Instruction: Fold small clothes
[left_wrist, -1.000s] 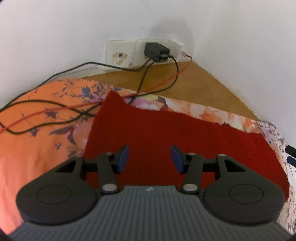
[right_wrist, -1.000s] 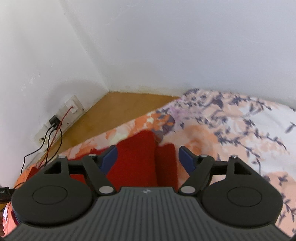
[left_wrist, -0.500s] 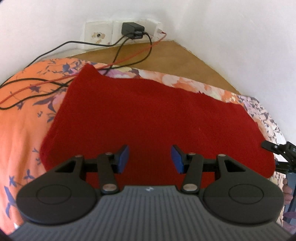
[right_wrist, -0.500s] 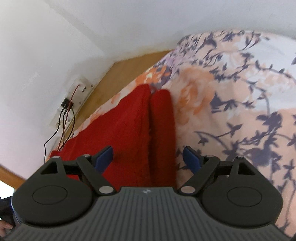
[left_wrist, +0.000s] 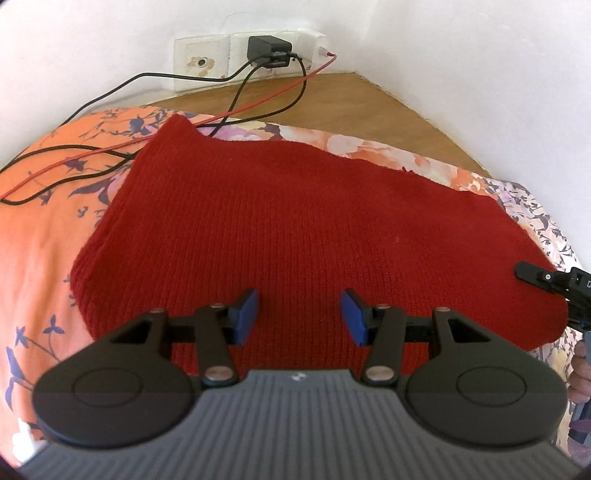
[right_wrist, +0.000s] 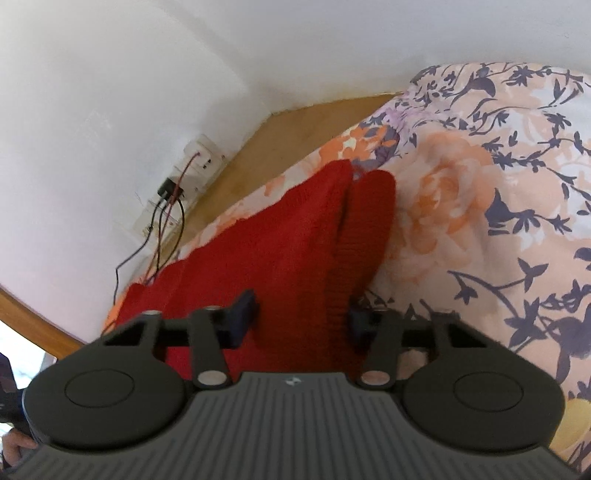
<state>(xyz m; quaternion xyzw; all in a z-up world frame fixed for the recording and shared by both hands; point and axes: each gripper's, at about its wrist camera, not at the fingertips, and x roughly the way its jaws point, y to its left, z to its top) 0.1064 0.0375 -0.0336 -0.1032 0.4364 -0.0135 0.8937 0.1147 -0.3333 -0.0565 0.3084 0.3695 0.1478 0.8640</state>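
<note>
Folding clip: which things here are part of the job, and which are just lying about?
Part of the job:
red knitted garment
left gripper, open
right gripper, open
floral bedsheet beneath

Lying about:
black charger
black cables
red wire

Right claw (right_wrist: 301, 319) lowered, now straddling sweater (right_wrist: 273, 258) edge

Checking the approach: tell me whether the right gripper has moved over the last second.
Yes. The right gripper dropped toward the red knit; the wall socket sits higher in view.
</note>
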